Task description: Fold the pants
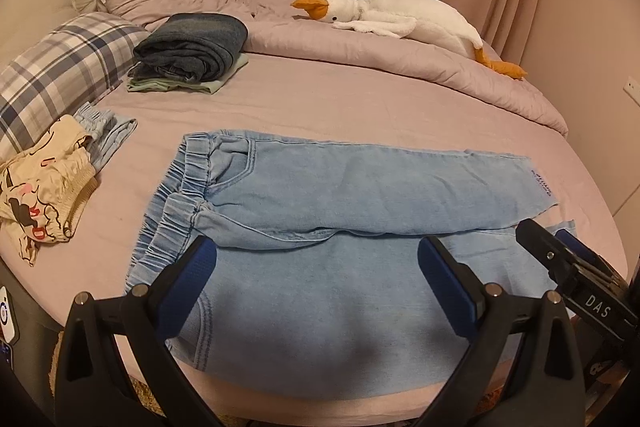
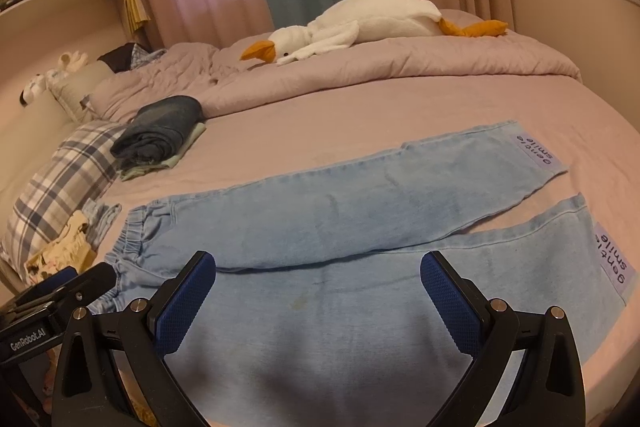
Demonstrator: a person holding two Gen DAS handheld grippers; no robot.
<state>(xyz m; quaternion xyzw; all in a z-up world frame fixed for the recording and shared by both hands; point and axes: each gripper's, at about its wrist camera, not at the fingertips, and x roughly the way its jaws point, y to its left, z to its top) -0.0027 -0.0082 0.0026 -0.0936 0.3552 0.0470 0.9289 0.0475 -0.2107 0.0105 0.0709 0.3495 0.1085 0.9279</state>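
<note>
- Left wrist view: your left gripper hangs with its fingers spread wide and empty, just above the near leg of the jeans, which lie flat on the bed with the waistband to the left and the hems to the right
- The two legs lie side by side, parted a little at the hems, so the step in hand looks like the first fold, one leg over the other
- Bring this gripper down on the near edge of the waistband, take both layers there and close firmly; a thin pinch would probably let the elastic slip out
- The right gripper shows at the right edge, near the near hem
- Right wrist view: your right gripper is likewise wide open, holding nothing, over the near leg, with the labelled hem off to the right
- Shift it toward that hem and grip the outer edge by the label
- Lift both ends together, only just clear of the bed, and carry the near leg across onto the far one, matching hem to hem
- Keep clear of the stack and the goose beyond
</note>
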